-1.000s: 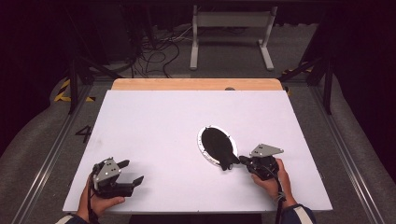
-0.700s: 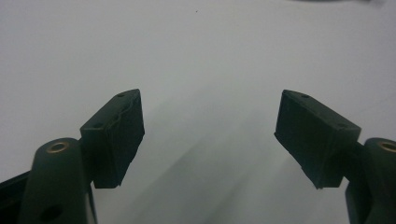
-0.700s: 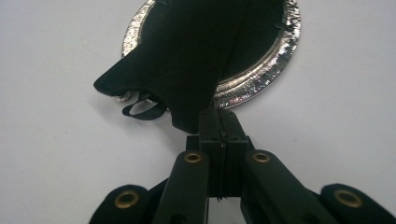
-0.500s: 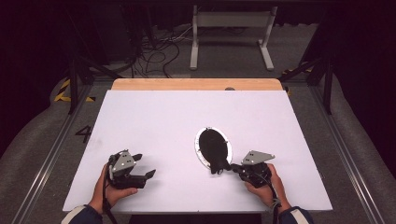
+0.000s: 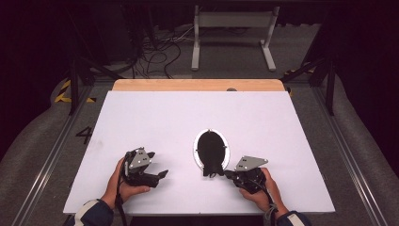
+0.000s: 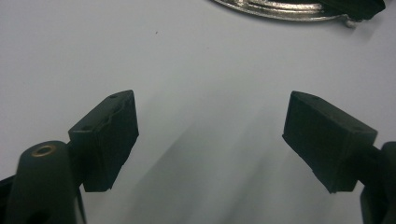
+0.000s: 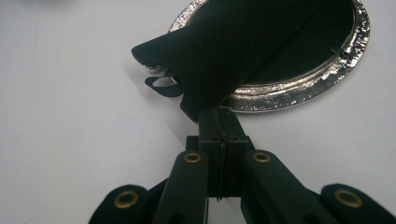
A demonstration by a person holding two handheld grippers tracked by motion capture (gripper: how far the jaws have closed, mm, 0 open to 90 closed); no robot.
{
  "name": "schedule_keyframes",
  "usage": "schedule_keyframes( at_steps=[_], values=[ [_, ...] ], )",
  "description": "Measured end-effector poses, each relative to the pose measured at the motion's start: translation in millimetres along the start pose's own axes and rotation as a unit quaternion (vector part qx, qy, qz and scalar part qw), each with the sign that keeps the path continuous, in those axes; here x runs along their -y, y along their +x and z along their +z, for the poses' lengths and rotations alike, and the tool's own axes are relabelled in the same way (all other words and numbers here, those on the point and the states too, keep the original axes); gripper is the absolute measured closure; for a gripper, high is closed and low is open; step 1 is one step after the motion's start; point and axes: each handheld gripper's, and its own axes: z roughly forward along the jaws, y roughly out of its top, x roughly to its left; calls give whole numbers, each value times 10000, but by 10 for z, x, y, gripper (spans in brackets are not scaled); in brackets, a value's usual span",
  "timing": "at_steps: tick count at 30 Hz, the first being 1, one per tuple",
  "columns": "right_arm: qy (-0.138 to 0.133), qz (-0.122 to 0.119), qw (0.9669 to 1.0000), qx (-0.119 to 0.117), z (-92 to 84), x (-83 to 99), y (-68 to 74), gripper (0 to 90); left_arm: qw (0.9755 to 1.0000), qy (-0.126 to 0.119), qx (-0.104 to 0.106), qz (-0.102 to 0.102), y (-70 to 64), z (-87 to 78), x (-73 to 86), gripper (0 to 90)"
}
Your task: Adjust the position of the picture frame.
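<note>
A black cloth pouch (image 5: 210, 149) lies flat inside an oval, shiny silver metal tray (image 5: 197, 150) with a hammered rim, resting on the white tabletop (image 5: 150, 117). The pouch's near end overhangs the tray's rim toward the person.

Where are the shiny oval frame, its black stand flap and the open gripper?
oval silver frame (image 7: 299, 88), right gripper view, on its shiny rim.
black stand flap (image 7: 219, 56), right gripper view, on the middle of the flap.
left gripper (image 6: 210, 135), left gripper view, midway between its open fingertips.

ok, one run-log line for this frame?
right gripper: shut on black cloth | cloth: lying over silver oval frame | left gripper: open, nothing between jaws | white table
</note>
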Motion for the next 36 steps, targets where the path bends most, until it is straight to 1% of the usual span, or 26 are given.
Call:
schedule_keyframes(
  at_steps=[2, 3, 5, 6, 8, 9, 12, 13, 14, 15, 16, 18, 19, 20, 22, 23, 24, 26, 27, 28, 31, 32, 33, 34, 35, 36],
  values=[
    [-21, 3, 10000, -8, -3, -4, -25, 882, 10000, -16, -9, 32, 9, 13, -21, 194],
    [-29, 17, 10000, 53, -6, -5, -47, 880, 10000, -25, -27, 53, 13, 21, -39, 209],
    [-115, 141, 9997, 133, -23, -12, -121, 878, 10000, -62, -11, 37, 30, 44, -69, 226],
    [-184, 269, 9993, 185, -34, -24, -181, 879, 9999, -93, 23, 45, 40, 60, -84, 267],
    [-233, 374, 9984, 357, -39, -56, -268, 879, 9999, -84, 82, 35, 50, 108, -128, 288],
    [-225, 417, 9977, 489, -27, -82, -323, 879, 9999, -81, 125, 39, 51, 127, -144, 318],
    [-207, 515, 9959, 713, 38, -136, -473, 875, 9997, -84, 200, 124, 58, 230, -239, 353],
    [-188, 525, 9952, 807, 65, -152, -522, 875, 9997, -100, 177, 130, 56, 275, -282, 375],
    [-206, 604, 9942, 869, 96, -171, -589, 875, 9998, -92, 179, 91, 55, 298, -311, 375],
    [-218, 646, 9937, 892, 114, -185, -625, 875, 9996, -116, 233, 67, 60, 329, -350, 390],
    [-248, 689, 9931, 916, 142, -202, -666, 875, 9994, -155, 293, 67, 57, 364, -397, 434],
    [-262, 810, 9924, 886, 206, -237, -723, 876, 9995, -166, 277, 73, 51, 394, -430, 489],
    [-245, 817, 9924, 882, 241, -252, -731, 875, 9990, -130, 417, 43, 55, 470, -478, 559],
    [-205, 802, 9929, 860, 273, -265, -729, 876, 9991, -79, 415, 49, 57, 510, -495, 614],
    [-161, 780, 9936, 807, 305, -274, -720, 877, 9993, -29, 384, 36, 55, 539, -504, 680],
    [-115, 752, 9941, 776, 326, -280, -707, 900, 9989, -8, 457, -39, 54, 576, -508, 680],
    [-26, 676, 9941, 853, 340, -287, -681, 900, 9987, 58, 494, -54, 47, 604, -507, 695],
    [-37, 745, 9947, 705, 312, -268, -685, 900, 9988, 214, 429, 21, 27, 633, -505, 707],
    [-59, 805, 9947, 631, 304, -256, -693, 900, 9988, 256, 409, 6, 20, 646, -502, 706],
    [-97, 902, 9942, 571, 301, -237, -700, 900, 9988, 272, 406, -13, 18, 649, -500, 703],
    [-93, 899, 9944, 549, 304, -227, -666, 900, 9988, 253, 423, -20, 16, 646, -491, 701],
    [-115, 898, 9948, 468, 299, -223, -634, 900, 9987, 261, 429, -26, 4, 642, -486, 702],
    [-129, 870, 9954, 392, 297, -221, -606, 900, 9987, 283, 427, 24, -15, 641, -482, 705],
    [-94, 783, 9964, 326, 297, -219, -566, 900, 9985, 329, 437, 81, -39, 639, -478, 707],
    [-83, 707, 9970, 298, 303, -217, -486, 900, 9982, 362, 457, 156, -65, 642, -474, 708],
    [-83, 707, 9970, 298, 303, -217, -486, 900, 9980, 386, 458, 215, -73, 645, -474, 708]
  ],
)
